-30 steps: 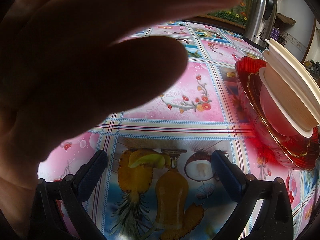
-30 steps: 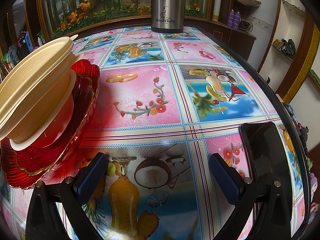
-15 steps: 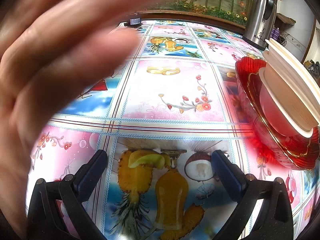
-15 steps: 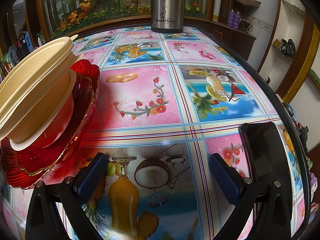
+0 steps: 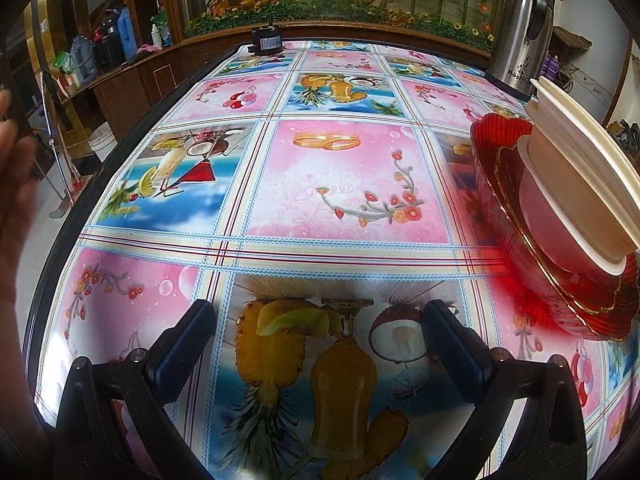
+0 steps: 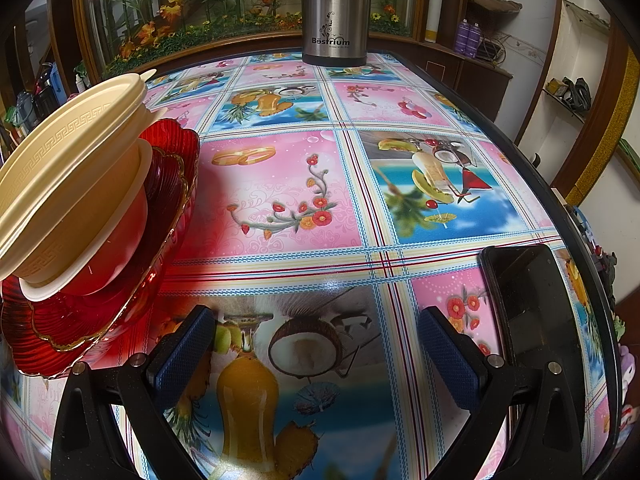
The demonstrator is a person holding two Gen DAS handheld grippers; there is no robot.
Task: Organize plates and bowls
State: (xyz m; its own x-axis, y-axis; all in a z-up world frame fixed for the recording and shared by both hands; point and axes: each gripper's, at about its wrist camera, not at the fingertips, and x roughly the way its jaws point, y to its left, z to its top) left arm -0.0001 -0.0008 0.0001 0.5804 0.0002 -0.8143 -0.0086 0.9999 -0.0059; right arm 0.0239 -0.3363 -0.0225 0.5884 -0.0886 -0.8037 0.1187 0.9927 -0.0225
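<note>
Cream plastic bowls (image 5: 576,184) sit nested in a stack on scalloped red glass plates (image 5: 520,216) at the right of the left wrist view. The right wrist view shows the same cream bowls (image 6: 68,196) and red plates (image 6: 120,300) at its left. My left gripper (image 5: 320,332) rests open low over the patterned tablecloth, left of the stack, holding nothing. My right gripper (image 6: 316,336) is open too, just right of the stack, empty.
A steel thermos (image 6: 336,12) stands at the table's far edge. A black phone (image 6: 536,316) lies flat by the right edge near my right gripper. A person's hand (image 5: 12,208) is at the far left. A small dark device (image 5: 266,42) sits at the far end.
The hand that covered most of the left wrist view has pulled away to the left edge, uncovering the table. Neither gripper nor the stack has moved.
</note>
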